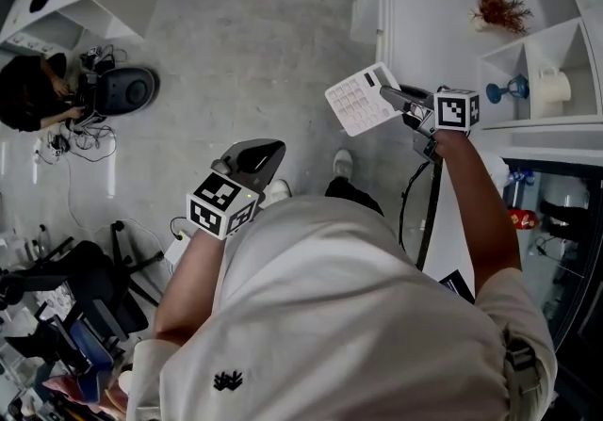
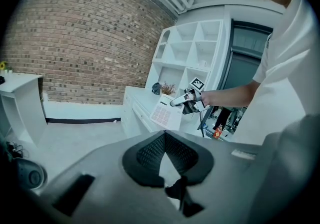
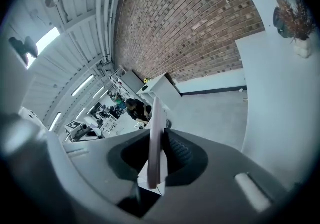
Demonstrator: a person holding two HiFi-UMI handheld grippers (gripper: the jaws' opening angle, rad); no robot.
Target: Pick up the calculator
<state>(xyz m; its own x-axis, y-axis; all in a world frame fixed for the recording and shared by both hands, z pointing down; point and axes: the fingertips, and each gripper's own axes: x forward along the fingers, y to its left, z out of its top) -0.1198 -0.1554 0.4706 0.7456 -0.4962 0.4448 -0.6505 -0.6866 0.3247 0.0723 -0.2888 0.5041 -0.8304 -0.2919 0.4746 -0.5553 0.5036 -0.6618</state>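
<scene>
Calculator (image 1: 359, 101) seems light, stiff, slick; right gripper (image 1: 392, 96) clamps its nearest edge thinly, left gripper (image 1: 266, 153) closed, empty.

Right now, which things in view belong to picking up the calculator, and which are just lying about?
In the job:
calculator, held in the air
right gripper, shut on the calculator's edge

Just about:
left gripper, shut and empty
dried plant on the counter
blue goblet in a shelf compartment
round grey machine on the floor
</scene>
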